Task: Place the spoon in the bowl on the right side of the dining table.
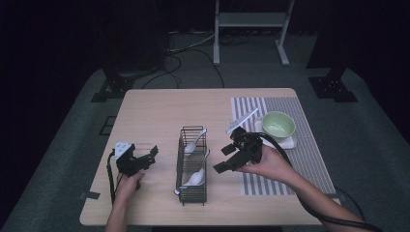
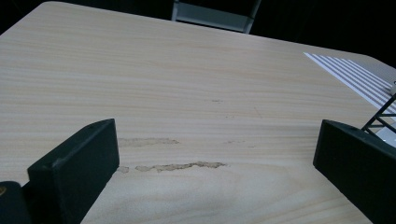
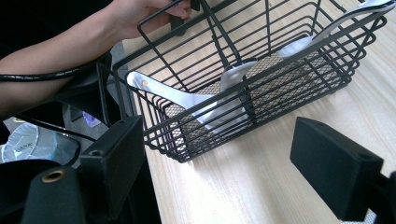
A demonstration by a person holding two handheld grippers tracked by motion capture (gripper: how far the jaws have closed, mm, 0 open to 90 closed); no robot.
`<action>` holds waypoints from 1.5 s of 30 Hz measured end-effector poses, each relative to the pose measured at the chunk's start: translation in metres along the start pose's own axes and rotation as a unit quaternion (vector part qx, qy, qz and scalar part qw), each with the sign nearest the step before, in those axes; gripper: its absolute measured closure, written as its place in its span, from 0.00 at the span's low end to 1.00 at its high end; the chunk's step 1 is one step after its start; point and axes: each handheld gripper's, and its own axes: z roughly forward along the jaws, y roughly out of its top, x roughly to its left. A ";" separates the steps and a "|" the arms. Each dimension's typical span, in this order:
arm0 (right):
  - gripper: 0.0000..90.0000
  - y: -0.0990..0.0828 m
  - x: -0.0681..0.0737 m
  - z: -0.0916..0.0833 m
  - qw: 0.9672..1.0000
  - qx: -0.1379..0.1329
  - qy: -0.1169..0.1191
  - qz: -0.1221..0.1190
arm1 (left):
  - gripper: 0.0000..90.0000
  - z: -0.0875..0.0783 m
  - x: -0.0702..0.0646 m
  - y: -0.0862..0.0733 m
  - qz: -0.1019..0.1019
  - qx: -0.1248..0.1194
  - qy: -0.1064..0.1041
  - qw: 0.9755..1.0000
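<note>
A black wire basket (image 1: 192, 166) stands lengthwise at the middle of the wooden table (image 1: 159, 106), holding white spoons (image 1: 195, 177) in its near and far compartments. The left gripper (image 1: 150, 157) sits to the basket's left, near it but apart, jaws spread wide with nothing between them; its own view shows bare tabletop (image 2: 187, 107) between the jaws. The right gripper (image 1: 226, 158) is held just to the basket's right, jaws wide and empty, pointed toward the basket (image 3: 243, 79); a spoon (image 3: 187, 100) lies inside, close ahead of the jaws. A green bowl (image 1: 278, 124) rests on the striped mat (image 1: 309, 154) behind the right hand (image 1: 270, 164).
</note>
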 end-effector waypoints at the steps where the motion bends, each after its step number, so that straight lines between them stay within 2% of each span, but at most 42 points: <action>1: 0.19 0.000 0.000 0.000 1.000 0.000 0.000 0.000 | 0.00 0.000 0.000 0.000 0.001 0.001 0.000 1.000; 10: 0.19 0.006 0.000 0.002 1.000 0.007 0.008 0.003 | 0.00 0.000 0.000 0.000 0.002 0.001 0.001 1.000; 12: 0.24 0.007 -0.001 0.003 1.000 0.009 0.013 0.000 | 0.00 0.000 0.000 0.000 0.003 0.001 0.001 1.000; 22: 0.26 0.016 -0.002 0.008 1.000 0.014 0.024 0.010 | 0.00 0.000 0.000 0.000 0.005 0.000 0.001 1.000; 25: 0.31 0.019 -0.002 0.009 0.999 0.013 0.026 0.013 | 0.00 0.000 0.000 0.000 0.005 0.000 0.001 1.000; 28: 0.41 0.022 -0.002 0.011 1.000 0.017 0.022 0.013 | 0.00 0.000 0.000 0.000 0.005 0.001 0.001 1.000; 32: 0.50 0.024 -0.005 0.013 0.999 0.018 0.031 0.019 | 0.00 0.000 0.000 0.000 0.005 0.001 0.001 1.000; 35: 0.54 0.026 -0.007 0.015 0.999 0.020 0.032 0.023 | 0.00 0.000 0.000 0.000 0.005 0.002 0.001 1.000; 36: 0.56 0.028 -0.008 0.016 0.999 0.027 0.031 0.031 | 0.00 0.000 0.000 0.000 0.005 0.002 0.001 1.000; 45: 0.66 0.034 -0.011 0.020 0.998 0.025 0.032 0.045 | 0.00 0.000 0.000 0.000 0.004 0.002 0.000 1.000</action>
